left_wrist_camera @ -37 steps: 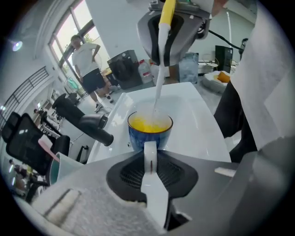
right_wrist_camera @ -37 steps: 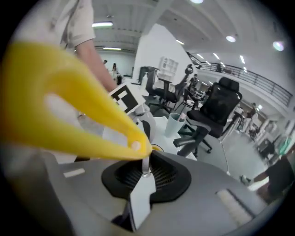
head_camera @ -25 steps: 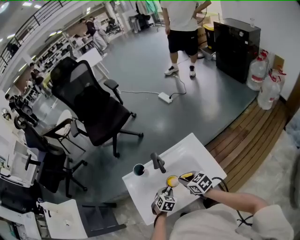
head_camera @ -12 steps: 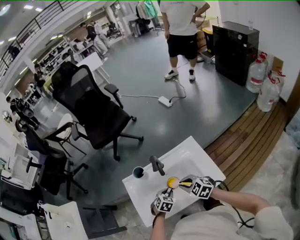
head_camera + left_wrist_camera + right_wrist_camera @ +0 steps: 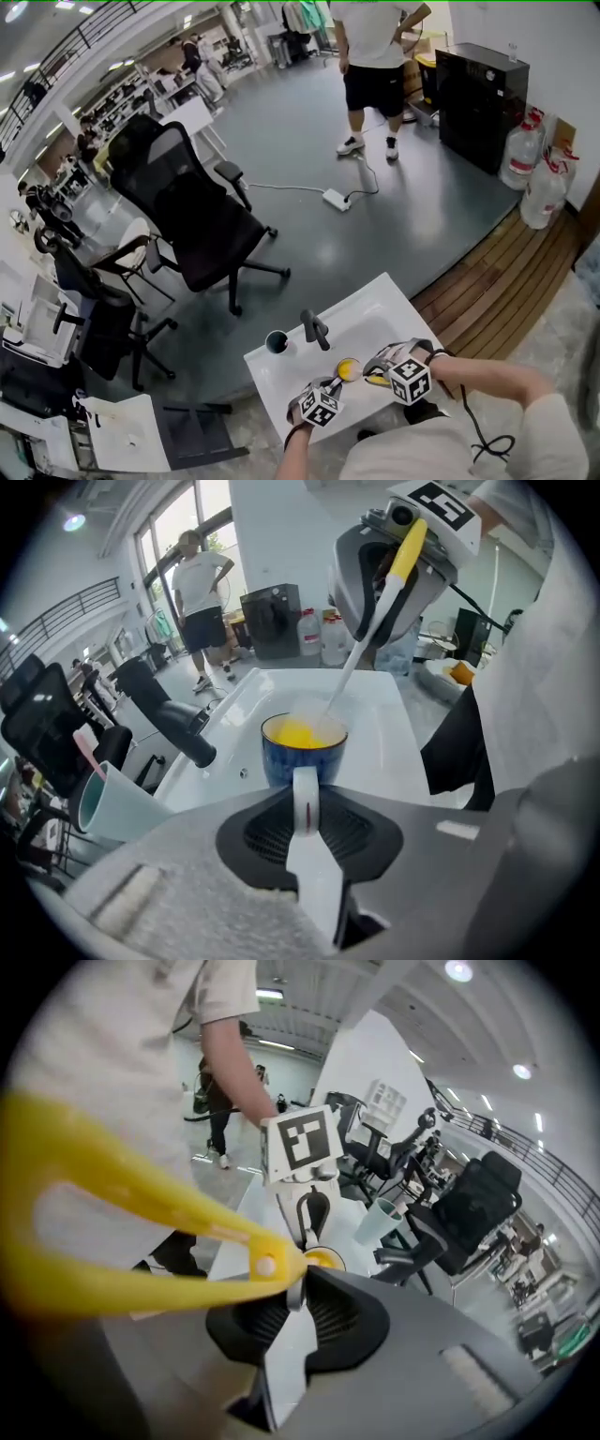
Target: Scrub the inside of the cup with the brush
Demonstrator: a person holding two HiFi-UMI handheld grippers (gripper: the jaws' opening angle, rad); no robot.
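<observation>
A blue cup (image 5: 304,748) with a yellow inside (image 5: 348,369) stands upright in the white sink (image 5: 375,309). My left gripper (image 5: 305,803) is shut on the cup's white handle, near the sink's front edge (image 5: 319,403). A brush with a yellow looped handle (image 5: 141,1232) and a pale stem (image 5: 352,663) reaches down into the cup from the right. My right gripper (image 5: 291,1283) is shut on that handle and hangs above and behind the cup (image 5: 394,564). The brush head is hidden inside the cup.
A black faucet (image 5: 314,328) stands at the sink's back edge, with a teal cup (image 5: 277,341) to its left on the rim. Black office chairs (image 5: 192,220) and a standing person (image 5: 370,66) are on the grey floor beyond. Wooden decking lies to the right.
My left gripper has slid a little left and toward me with the cup's handle. The right gripper has shifted slightly right. The brush stays in the cup.
</observation>
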